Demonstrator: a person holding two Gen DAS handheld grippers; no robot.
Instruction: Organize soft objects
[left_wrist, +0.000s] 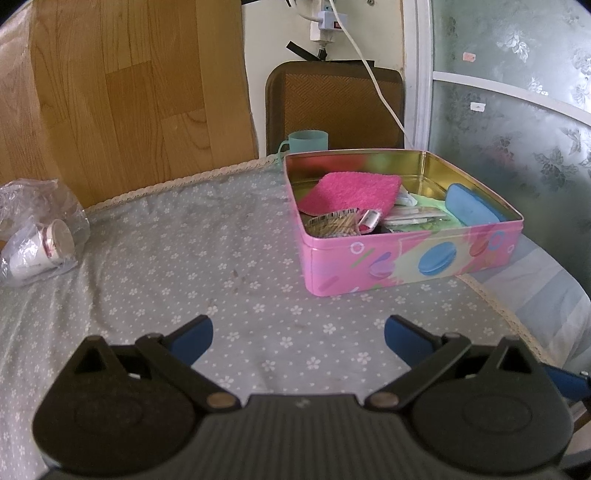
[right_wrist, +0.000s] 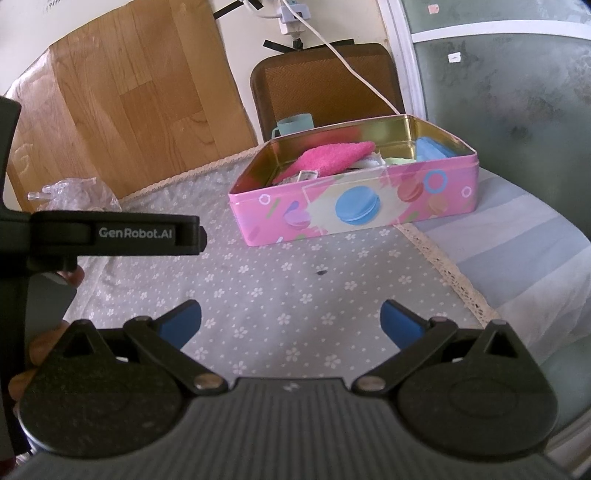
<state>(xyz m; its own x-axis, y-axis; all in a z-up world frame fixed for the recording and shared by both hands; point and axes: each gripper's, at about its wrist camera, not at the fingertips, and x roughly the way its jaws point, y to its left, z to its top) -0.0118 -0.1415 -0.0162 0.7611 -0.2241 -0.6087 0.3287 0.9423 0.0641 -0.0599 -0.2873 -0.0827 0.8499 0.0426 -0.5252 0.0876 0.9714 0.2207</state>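
I hold both claws low over the flowered tablecloth, the left gripper and right gripper each spread wide and empty. The pink towel lies inside the open pink tin near the table's far right edge, beside a blue case.

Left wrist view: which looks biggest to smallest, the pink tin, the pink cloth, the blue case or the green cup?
1. Pink tin
2. Pink cloth
3. Blue case
4. Green cup, though it stands farther back and partly hidden, so its rank is unsure.
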